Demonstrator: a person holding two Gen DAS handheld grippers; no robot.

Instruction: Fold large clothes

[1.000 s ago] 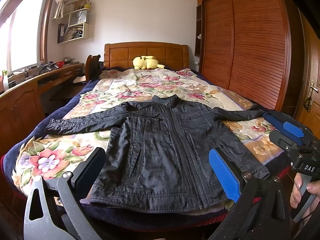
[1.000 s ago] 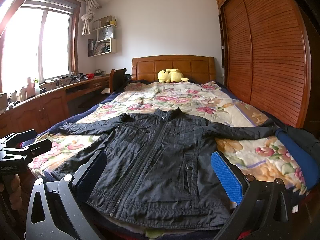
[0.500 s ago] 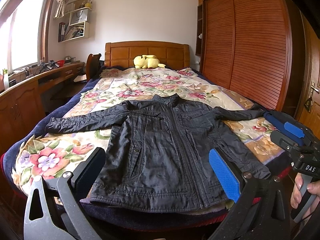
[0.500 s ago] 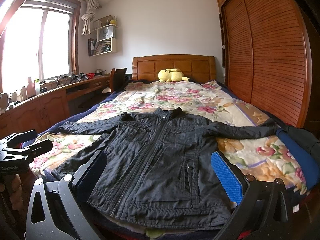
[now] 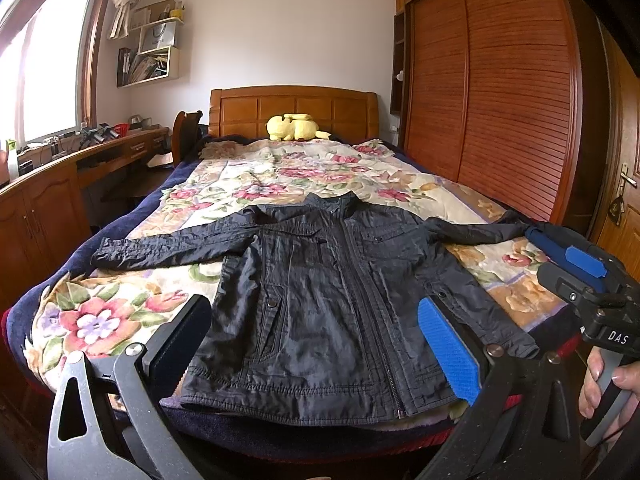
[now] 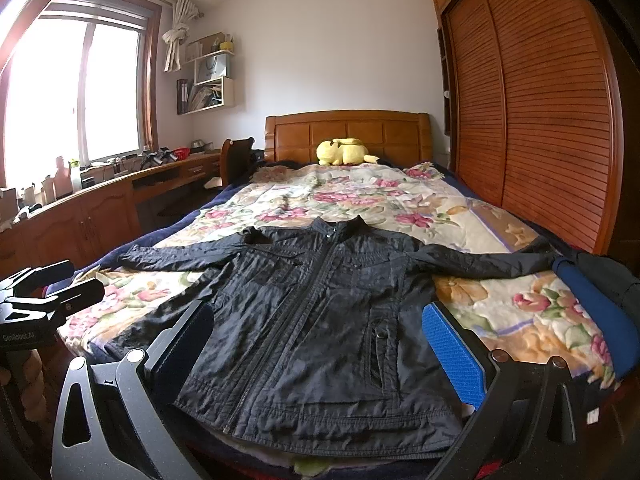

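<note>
Jacket (image 5: 332, 300) lies flat, front up and zipped, on the floral bedspread (image 5: 104, 320), both sleeves spread, hem at the near edge. Nothing has shifted over the last second; folding has not begun. Left gripper (image 5: 316, 344) hovers with jaws apart near the hem, not touching. Right gripper (image 6: 320, 348) likewise, spread wide and empty, just short of the hem.
</note>
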